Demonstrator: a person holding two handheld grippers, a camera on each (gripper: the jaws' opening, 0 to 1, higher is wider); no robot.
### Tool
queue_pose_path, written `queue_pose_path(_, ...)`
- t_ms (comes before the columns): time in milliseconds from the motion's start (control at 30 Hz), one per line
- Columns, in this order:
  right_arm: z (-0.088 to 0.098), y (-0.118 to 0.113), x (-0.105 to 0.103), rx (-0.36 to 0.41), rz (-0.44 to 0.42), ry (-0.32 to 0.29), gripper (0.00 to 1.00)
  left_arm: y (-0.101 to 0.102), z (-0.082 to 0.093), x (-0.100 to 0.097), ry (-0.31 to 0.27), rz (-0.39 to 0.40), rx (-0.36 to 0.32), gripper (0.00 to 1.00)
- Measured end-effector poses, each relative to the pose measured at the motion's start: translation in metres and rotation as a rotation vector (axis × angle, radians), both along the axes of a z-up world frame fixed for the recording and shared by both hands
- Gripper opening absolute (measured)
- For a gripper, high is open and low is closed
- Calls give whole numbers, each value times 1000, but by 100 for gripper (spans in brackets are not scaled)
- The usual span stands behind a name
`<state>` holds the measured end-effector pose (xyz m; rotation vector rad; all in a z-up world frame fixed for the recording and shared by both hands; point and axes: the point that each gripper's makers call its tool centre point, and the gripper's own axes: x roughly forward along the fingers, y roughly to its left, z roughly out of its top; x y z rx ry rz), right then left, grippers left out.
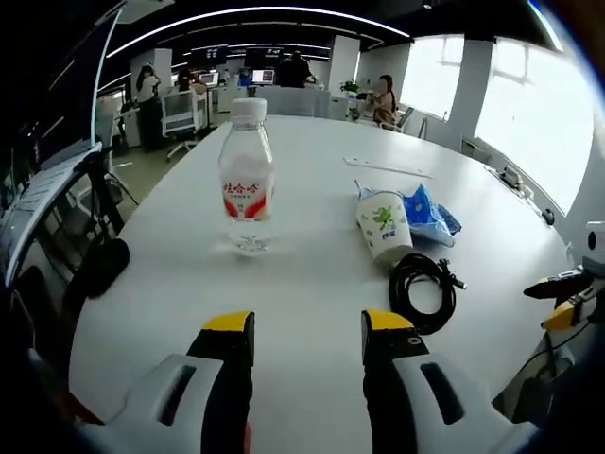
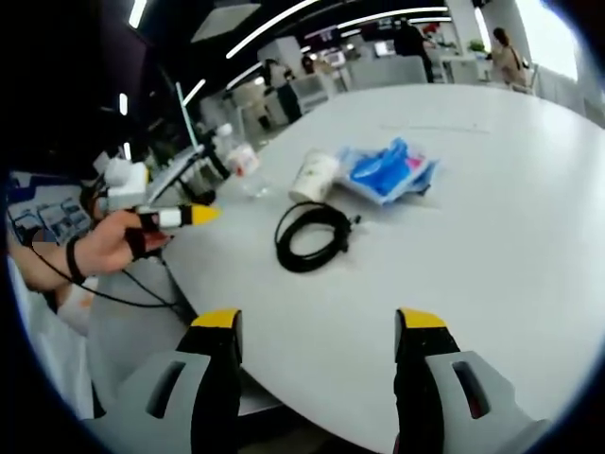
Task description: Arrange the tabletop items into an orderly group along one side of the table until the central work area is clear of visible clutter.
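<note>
White worktop (image 1: 312, 284) carries bottle (image 1: 248, 180), cup (image 1: 384, 225), blue bag (image 1: 425, 213), cable (image 1: 423, 288), scattered mid-table, unsorted. Left claw (image 1: 307, 326) and right claw (image 2: 319, 322) both released, empty, probably lining up a pick.

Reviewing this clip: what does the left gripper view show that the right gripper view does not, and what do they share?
Left gripper view alone: the water bottle's red label read head-on, and a thin white strip lying farther up the table.

Right gripper view alone: the person's hand holding the left gripper off the table edge, with a cable trailing from the wrist.

Both: the white table, water bottle, paper cup, blue plastic bag and coiled black cable. Each view's own jaws stand apart, holding nothing.
</note>
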<state>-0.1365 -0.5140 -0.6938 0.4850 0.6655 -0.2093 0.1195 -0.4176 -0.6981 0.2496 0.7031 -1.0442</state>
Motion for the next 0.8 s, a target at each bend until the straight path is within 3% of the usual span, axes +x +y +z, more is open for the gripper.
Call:
queue_pose_path(233,-2,-2,-9,5,-20,2,63,-25,-2,-15,68,-51,-29,44)
queue_pose_path(800,-5,-9,-36,17,-88,6,63,-83,7,-33,82,-159,-41,44)
